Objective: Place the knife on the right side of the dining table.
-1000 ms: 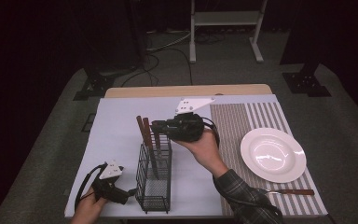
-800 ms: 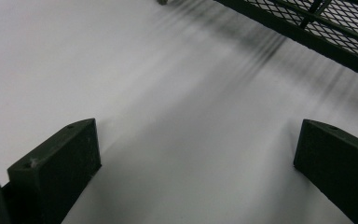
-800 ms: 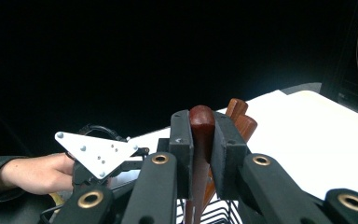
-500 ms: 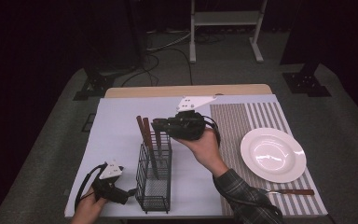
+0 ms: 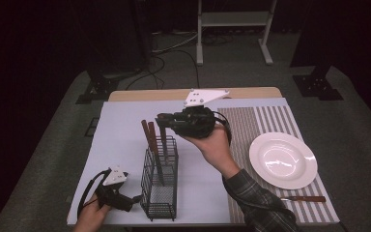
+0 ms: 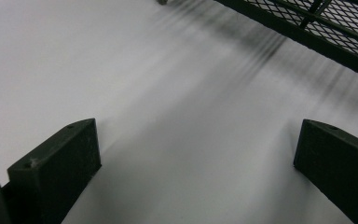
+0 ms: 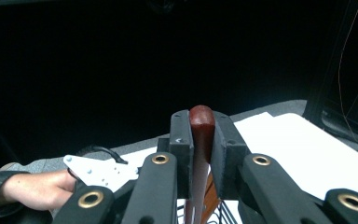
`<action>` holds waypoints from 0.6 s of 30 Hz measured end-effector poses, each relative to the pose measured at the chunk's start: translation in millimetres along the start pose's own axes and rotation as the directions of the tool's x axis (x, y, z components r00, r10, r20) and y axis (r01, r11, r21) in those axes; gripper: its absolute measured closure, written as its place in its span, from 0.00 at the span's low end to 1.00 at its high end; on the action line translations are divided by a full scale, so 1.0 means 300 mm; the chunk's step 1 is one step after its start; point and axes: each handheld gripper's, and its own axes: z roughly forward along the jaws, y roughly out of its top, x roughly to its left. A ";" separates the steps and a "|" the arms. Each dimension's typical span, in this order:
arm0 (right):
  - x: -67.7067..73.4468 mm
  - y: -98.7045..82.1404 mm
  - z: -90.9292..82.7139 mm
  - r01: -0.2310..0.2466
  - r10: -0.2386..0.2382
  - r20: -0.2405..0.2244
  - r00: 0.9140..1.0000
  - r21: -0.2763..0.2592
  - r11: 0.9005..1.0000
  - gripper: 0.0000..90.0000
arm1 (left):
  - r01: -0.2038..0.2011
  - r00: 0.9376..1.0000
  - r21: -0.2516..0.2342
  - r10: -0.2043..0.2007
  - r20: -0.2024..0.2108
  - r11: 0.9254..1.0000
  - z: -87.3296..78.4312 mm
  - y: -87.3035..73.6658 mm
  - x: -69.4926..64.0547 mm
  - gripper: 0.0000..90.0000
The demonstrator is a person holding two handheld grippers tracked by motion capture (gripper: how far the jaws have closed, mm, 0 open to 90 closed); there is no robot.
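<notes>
Two sets of tongs are at work. The right tongs (image 7: 200, 140) are pinched on the rounded top of a reddish-brown wooden-handled utensil (image 7: 201, 122), held upright over the black wire-mesh caddy (image 5: 160, 186) that stands near the front edge of the desk (image 5: 121, 125), left of centre. Two more brown wooden handles (image 5: 149, 133) lean out of the caddy's far compartment. The left tongs (image 6: 191, 158) sit spread and empty, low over the white desk cover by the front-left corner, just beside the caddy.

Judging by the grip, the step is either lifting this utensil out or lowering it in. Either way, keeping the handle vertical and moving straight along its length should stop the hidden end from snagging the mesh or knocking the other handles. The left tongs could steady the caddy if it starts to tip.

Towards the right edge, a round white plate (image 5: 283, 160) rests on a grey striped placemat (image 5: 251, 123), with a brown-handled knife (image 5: 303, 198) near the front-right corner.
</notes>
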 end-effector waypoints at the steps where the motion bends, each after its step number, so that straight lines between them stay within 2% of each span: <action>1: 0.002 0.009 -0.003 0.001 -0.001 -0.002 1.000 -0.003 1.000 0.89 | 0.000 1.000 0.000 0.000 0.000 1.000 0.000 0.000 0.000 0.00; 10: 0.021 0.084 -0.037 0.035 -0.034 0.009 0.999 -0.032 0.999 0.89 | -0.002 1.000 0.000 0.002 -0.001 1.000 0.000 0.000 0.000 0.00; 18: 0.017 0.131 -0.112 0.053 -0.050 0.045 0.998 -0.066 0.996 0.89 | -0.001 1.000 0.000 0.001 -0.002 1.000 0.000 0.000 0.000 0.00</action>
